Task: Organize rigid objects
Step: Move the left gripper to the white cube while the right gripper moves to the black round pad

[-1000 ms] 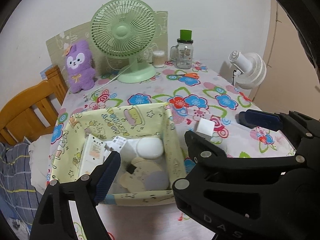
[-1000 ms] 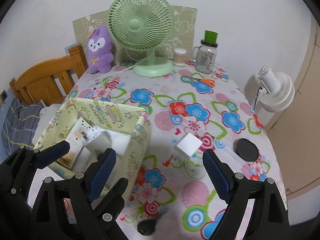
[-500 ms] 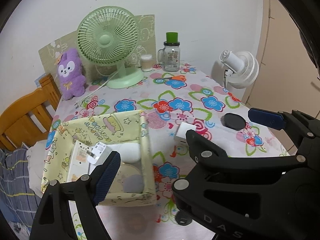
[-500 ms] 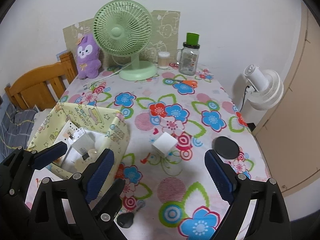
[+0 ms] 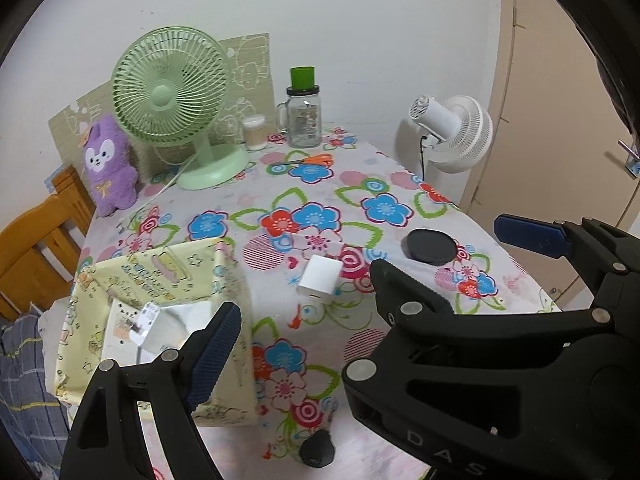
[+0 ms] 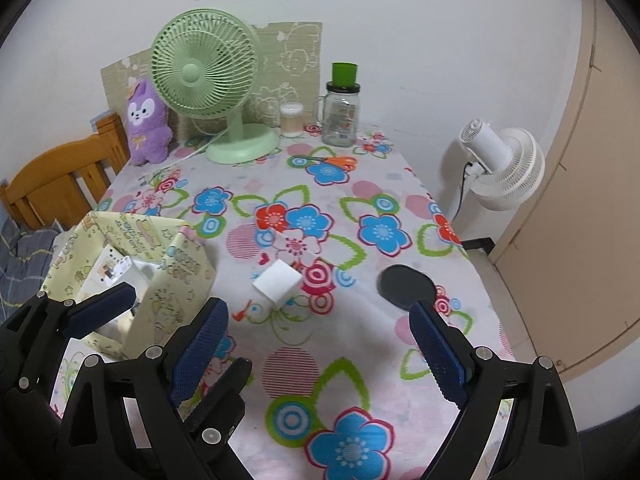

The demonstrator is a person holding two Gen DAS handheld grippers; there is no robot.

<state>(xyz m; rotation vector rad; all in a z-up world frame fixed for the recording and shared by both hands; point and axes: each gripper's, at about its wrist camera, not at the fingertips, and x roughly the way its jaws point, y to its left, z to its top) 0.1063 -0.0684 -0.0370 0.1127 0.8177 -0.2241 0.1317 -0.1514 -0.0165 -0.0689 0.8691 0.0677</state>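
Both tools, left (image 5: 372, 280) and right (image 6: 320, 352), gape empty. On the counter (image 6: 400, 360): one white charger (image 6: 277, 284), one black disc (image 6: 406, 283), one yellow box (image 6: 176, 276).

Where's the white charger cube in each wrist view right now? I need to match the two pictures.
Left wrist: white charger cube at centre, right of the yellow box.
Right wrist: charger cube just left of centre, ahead of the open gripper.
Shared landmark: the black disc to its right.

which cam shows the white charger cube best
The right wrist view: the white charger cube lies unobstructed on the tablecloth, ahead of the open right gripper. The left wrist view also shows it, but further off-centre, near a black arm.
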